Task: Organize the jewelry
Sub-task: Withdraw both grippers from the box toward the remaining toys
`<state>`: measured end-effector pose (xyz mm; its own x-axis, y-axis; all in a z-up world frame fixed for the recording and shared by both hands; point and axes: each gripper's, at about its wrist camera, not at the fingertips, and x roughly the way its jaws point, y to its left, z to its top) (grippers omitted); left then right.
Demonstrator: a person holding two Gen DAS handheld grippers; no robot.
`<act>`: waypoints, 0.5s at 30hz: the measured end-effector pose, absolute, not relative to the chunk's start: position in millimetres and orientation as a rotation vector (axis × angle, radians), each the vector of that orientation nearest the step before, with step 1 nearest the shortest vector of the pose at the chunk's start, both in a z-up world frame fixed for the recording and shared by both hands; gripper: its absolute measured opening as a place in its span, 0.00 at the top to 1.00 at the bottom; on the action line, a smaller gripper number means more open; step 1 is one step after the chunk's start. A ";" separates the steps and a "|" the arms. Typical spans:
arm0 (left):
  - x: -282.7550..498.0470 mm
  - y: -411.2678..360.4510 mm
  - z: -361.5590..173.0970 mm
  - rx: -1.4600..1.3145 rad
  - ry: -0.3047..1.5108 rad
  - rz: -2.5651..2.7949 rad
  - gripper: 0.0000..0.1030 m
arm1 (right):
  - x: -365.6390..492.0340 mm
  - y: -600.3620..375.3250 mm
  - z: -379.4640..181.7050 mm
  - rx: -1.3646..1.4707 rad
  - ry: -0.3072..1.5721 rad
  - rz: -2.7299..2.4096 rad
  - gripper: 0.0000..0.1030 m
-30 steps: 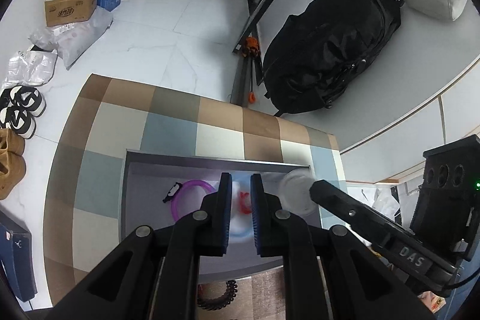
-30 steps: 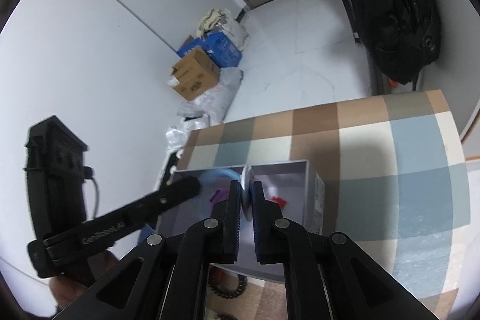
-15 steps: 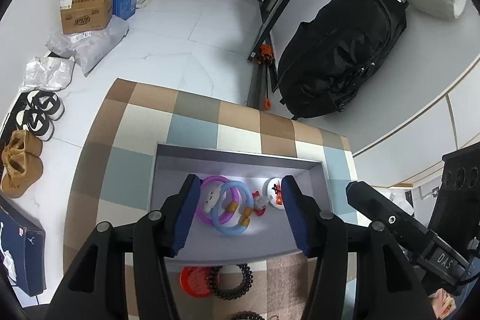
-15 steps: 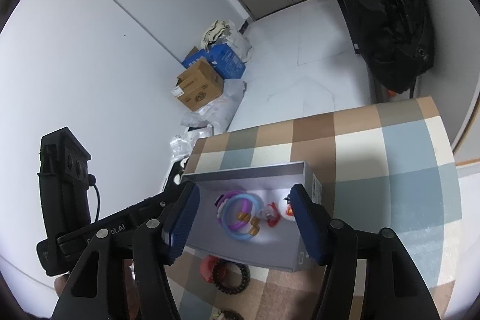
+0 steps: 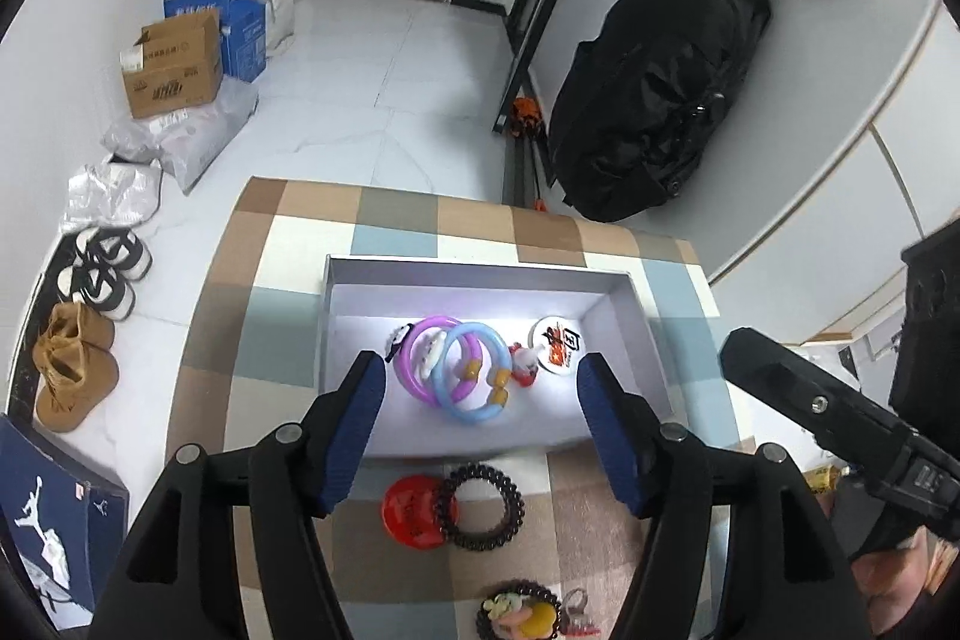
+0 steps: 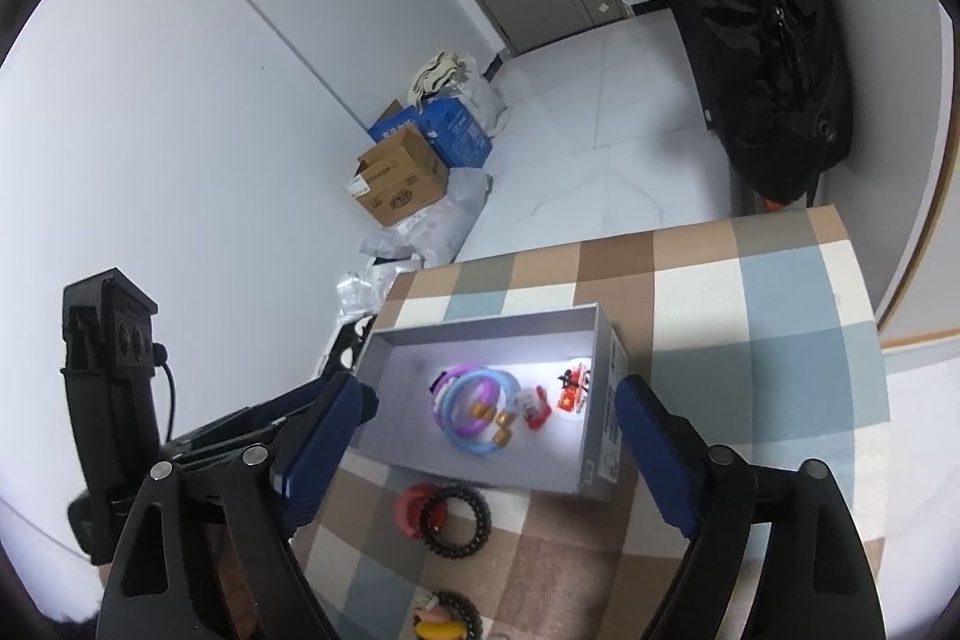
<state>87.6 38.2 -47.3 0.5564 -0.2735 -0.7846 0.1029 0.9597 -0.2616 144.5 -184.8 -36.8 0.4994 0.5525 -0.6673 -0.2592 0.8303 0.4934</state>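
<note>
A grey open box (image 5: 480, 274) (image 6: 600, 400) sits on a checked table. Inside lie a purple bangle (image 5: 414, 364) (image 6: 447, 379), a blue bangle (image 5: 474, 382) (image 6: 480, 412), a small red charm (image 5: 523, 367) (image 6: 535, 407) and a round white badge (image 5: 556, 340) (image 6: 573, 391). In front of the box lie a red disc (image 5: 414, 511) (image 6: 411, 508) and a black spiral hair tie (image 5: 487, 507) (image 6: 456, 520). A beaded bracelet with charms (image 5: 519, 613) (image 6: 447, 619) lies nearer. My left gripper (image 5: 480, 394) and right gripper (image 6: 486, 424) are both open and empty, above the box's near side.
The table's checked cloth (image 5: 396, 220) ends at the far edge. On the floor are cardboard boxes (image 5: 171, 67), shoes (image 5: 105, 265) and a black backpack (image 5: 654, 88). The right gripper's body (image 5: 840, 418) shows right; the left gripper's body (image 6: 114, 400) shows left.
Both grippers went from shut to wide open and pulled back up from the box. The blue bangle and the white badge now lie in the box.
</note>
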 end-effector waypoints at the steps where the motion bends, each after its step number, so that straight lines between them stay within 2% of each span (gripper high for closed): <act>1: 82.4 36.8 -45.6 -0.162 0.933 -0.212 0.33 | 142.2 -184.6 -37.0 0.338 0.925 0.503 0.12; 4: 70.4 35.9 -42.5 -0.111 0.876 -0.174 0.22 | 132.7 -185.4 -38.1 0.308 0.915 0.500 0.08; 9: 53.7 38.7 -46.5 -0.115 0.855 -0.192 0.21 | 111.9 -190.0 -35.7 0.287 0.884 0.490 0.00; 15: 39.4 39.6 -58.7 -0.128 0.916 -0.237 0.21 | 89.5 -197.9 -39.8 0.256 0.898 0.465 0.00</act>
<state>39.4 39.6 -58.7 0.5852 -0.2567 -0.7692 0.1478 0.9664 -0.2101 89.5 -197.9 -39.8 0.5332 0.4899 -0.6897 -0.2802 0.8715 0.4025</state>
